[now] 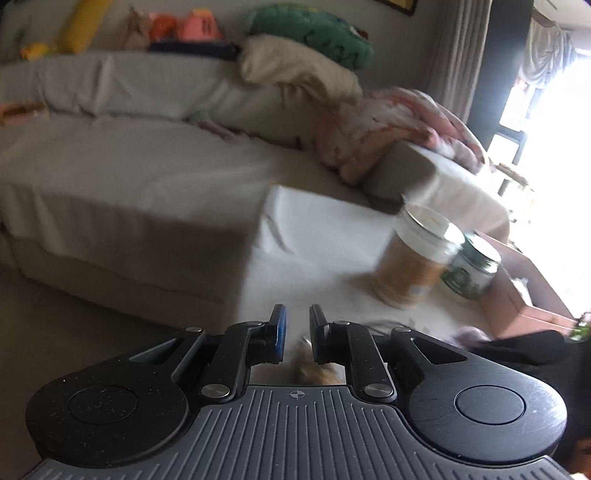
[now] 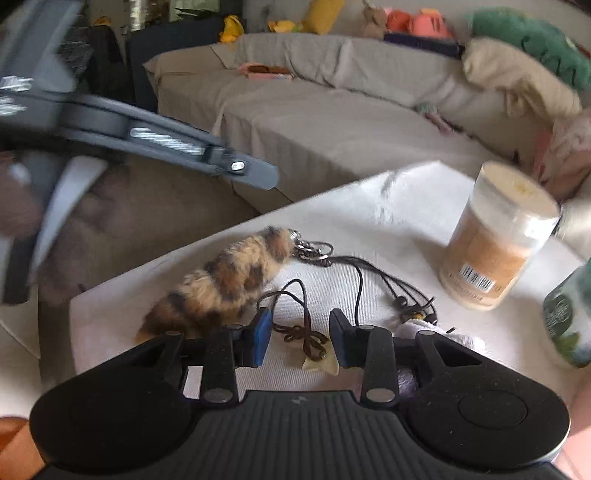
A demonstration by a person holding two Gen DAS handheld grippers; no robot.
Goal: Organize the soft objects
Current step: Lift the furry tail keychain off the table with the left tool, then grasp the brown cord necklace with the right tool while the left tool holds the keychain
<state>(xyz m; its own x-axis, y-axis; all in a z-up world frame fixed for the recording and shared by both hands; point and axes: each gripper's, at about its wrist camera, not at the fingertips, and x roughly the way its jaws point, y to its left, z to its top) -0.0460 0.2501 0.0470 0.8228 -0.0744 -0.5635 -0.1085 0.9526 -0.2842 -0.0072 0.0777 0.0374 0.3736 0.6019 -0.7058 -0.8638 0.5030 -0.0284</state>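
Observation:
A furry brown spotted tail keychain (image 2: 225,280) lies on the white table (image 2: 369,218), its metal ring joined to black cords (image 2: 369,280). A cream pendant (image 2: 321,363) on a brown cord lies between my right gripper's fingers. My right gripper (image 2: 300,334) is open, low over the table beside the tail. My left gripper (image 1: 293,328) is open and empty above the table; a bit of the furry tail (image 1: 314,369) shows under it. The left gripper also shows in the right wrist view (image 2: 221,162), raised at the left.
A tan jar (image 2: 495,236) and a green jar (image 2: 569,317) stand on the table at the right. A white soft item (image 2: 443,332) lies behind my right finger. A grey sofa (image 1: 110,158) with plush toys (image 1: 195,26) and cushions (image 1: 310,33) is behind. A cardboard box (image 1: 524,288) is at the right.

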